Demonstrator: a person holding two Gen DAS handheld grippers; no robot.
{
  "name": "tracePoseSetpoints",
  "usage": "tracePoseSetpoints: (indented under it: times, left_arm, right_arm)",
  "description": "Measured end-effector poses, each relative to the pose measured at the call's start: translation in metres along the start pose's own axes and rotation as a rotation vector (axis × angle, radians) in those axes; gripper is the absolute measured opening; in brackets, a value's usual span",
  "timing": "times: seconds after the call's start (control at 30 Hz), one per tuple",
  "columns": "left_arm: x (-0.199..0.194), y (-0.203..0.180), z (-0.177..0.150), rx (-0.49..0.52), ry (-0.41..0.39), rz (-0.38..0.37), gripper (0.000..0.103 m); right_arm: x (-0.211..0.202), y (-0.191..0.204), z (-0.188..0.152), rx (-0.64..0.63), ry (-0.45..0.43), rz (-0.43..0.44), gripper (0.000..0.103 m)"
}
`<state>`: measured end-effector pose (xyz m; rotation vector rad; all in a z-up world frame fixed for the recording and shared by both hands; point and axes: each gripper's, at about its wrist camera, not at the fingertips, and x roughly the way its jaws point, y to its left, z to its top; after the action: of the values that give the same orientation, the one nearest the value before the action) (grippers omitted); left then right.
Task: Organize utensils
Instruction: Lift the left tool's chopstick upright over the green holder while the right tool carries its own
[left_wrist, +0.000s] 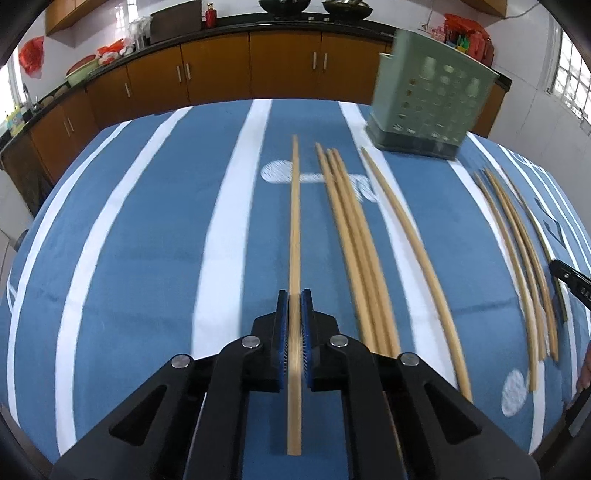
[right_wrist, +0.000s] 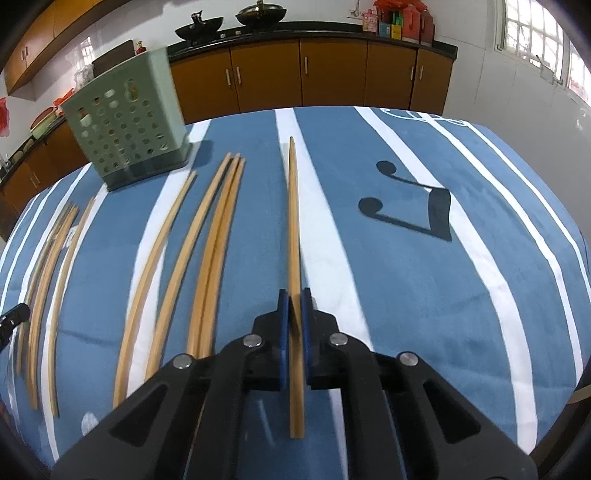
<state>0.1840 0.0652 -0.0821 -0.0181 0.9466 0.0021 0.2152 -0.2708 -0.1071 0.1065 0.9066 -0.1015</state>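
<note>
Your left claw (left_wrist: 294, 295) pinches one chopstick (left_wrist: 294, 221) lying on the blue striped tabletop (left_wrist: 147, 240). Your right claw (right_wrist: 294, 295) pinches another chopstick (right_wrist: 293, 221), rightmost of the row. Loose chopsticks (left_wrist: 351, 229) lie between them; green holder (left_wrist: 428, 99) stands behind.

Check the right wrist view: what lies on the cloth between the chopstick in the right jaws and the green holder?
A cluster of three chopsticks and a pair, loose on the blue cloth, lie between the held chopstick and the green holder.
</note>
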Motion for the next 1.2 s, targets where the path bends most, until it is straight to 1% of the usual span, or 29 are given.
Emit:
tracePoseSetpoints:
  times: [0.13,0.23,0.33,0.47,0.57,0.63,0.67,0.77,0.8,0.83,0.87,0.93,1.0,1.07,1.2]
  left_arm:
    - [0.013,0.013,0.017,-0.016,-0.011,0.005,0.007]
    - [0.018,0.018,0.023,-0.014,-0.029,-0.018,0.007]
    - [0.017,0.021,0.021,-0.022,-0.035,-0.04,0.008]
    - [0.014,0.021,0.017,-0.023,-0.044,-0.05,0.009]
    - [0.011,0.02,0.014,-0.022,-0.043,-0.059,0.015]
    - [0.009,0.018,0.011,-0.018,-0.044,-0.06,0.025]
    - [0.009,0.017,0.01,-0.014,-0.046,-0.057,0.025]
    - [0.007,0.012,0.005,0.011,-0.057,-0.028,0.025]
    - [0.007,0.012,0.005,0.016,-0.057,-0.022,0.02]
    - [0.007,0.011,0.004,0.02,-0.055,-0.012,0.01]
    - [0.007,0.013,0.004,0.018,-0.051,-0.015,0.008]
    - [0.005,0.019,0.004,-0.005,-0.035,-0.047,0.007]
    - [0.002,0.021,0.002,-0.007,-0.032,-0.049,0.007]
    - [-0.005,0.023,0.002,-0.006,-0.044,-0.056,0.007]
    - [-0.027,0.028,0.007,-0.023,-0.096,-0.068,0.007]
  right_arm:
    - [0.011,-0.008,0.013,0.014,-0.016,-0.027,0.008]
    - [0.016,-0.014,0.019,0.032,-0.035,-0.04,0.008]
    - [0.017,-0.016,0.02,0.034,-0.043,-0.031,0.008]
    - [0.015,-0.016,0.017,0.026,-0.044,-0.029,0.009]
    - [0.013,-0.016,0.015,0.021,-0.042,-0.028,0.01]
    - [0.011,-0.016,0.013,0.023,-0.041,-0.027,0.01]
    - [0.011,-0.016,0.012,0.023,-0.042,-0.027,0.01]
    - [0.01,-0.014,0.01,0.012,-0.044,-0.031,0.008]
    - [0.01,-0.014,0.01,0.006,-0.044,-0.031,0.008]
    - [0.01,-0.013,0.01,0.003,-0.043,-0.029,0.008]
    - [0.009,-0.014,0.01,0.004,-0.04,-0.024,0.008]
    - [0.004,-0.017,0.01,0.017,-0.047,-0.003,0.008]
    - [-0.005,-0.019,0.011,0.023,-0.067,0.005,0.008]
    - [-0.016,-0.02,0.013,0.025,-0.093,0.012,0.008]
    - [-0.036,-0.023,0.019,0.031,-0.141,0.02,0.008]
